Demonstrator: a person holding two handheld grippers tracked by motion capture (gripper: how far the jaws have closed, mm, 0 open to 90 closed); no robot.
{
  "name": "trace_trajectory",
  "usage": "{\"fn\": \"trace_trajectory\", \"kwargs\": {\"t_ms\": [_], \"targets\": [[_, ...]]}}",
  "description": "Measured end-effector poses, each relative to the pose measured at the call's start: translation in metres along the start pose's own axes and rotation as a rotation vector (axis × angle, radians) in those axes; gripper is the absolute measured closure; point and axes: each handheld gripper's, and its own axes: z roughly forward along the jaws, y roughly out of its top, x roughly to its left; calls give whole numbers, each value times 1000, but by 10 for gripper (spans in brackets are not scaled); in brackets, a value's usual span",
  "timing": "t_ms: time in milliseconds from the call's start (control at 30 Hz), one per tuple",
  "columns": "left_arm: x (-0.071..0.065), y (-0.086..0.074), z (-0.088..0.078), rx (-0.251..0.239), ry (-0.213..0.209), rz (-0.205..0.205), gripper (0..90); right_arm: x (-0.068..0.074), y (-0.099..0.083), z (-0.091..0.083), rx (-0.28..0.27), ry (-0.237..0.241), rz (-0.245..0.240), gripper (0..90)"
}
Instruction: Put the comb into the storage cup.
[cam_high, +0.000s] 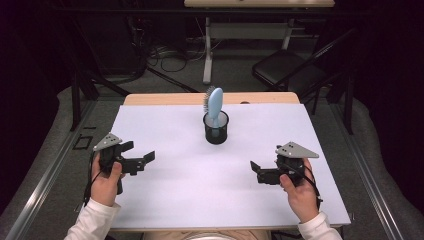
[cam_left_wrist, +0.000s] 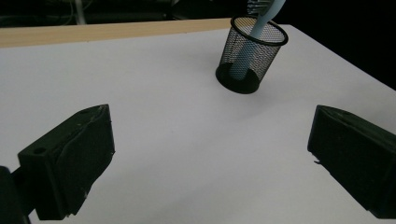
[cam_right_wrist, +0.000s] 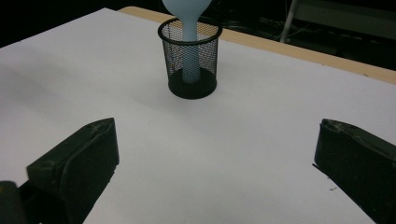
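A black mesh cup (cam_high: 216, 129) stands upright near the middle back of the white table top (cam_high: 170, 195). A light blue hairbrush (cam_high: 214, 105) stands in it, handle down, bristle head up and leaning slightly. The cup (cam_left_wrist: 250, 53) sits ahead and to the right in the left gripper view, with the brush handle (cam_left_wrist: 261, 21) inside. In the right gripper view the cup (cam_right_wrist: 191, 58) is ahead, left of centre, holding the brush (cam_right_wrist: 187, 18). My left gripper (cam_high: 142, 159) rests open at the table's left. My right gripper (cam_high: 255, 170) rests open at the right. Both hold nothing.
A wooden strip (cam_high: 165, 99) borders the table's far edge. Beyond it are a desk leg (cam_high: 207, 50), cables on the floor and a black chair (cam_high: 290, 67). A metal rail (cam_high: 45, 175) runs along the left side.
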Motion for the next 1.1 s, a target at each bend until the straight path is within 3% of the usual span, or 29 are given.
{"fn": "trace_trajectory", "kwargs": {"t_ms": [200, 467, 633, 1100], "targets": [[1, -10, 5, -12, -18, 0, 7, -3, -11, 4, 14, -7, 13, 0], [4, -20, 8, -36, -33, 7, 7, -9, -22, 4, -41, -65, 38, 0], [8, -28, 9, -50, -32, 6, 7, -12, -28, 5, -45, -79, 43, 0], [17, -42, 19, -46, -17, -2, 7, -16, -44, 14, -54, -80, 44, 0]]}}
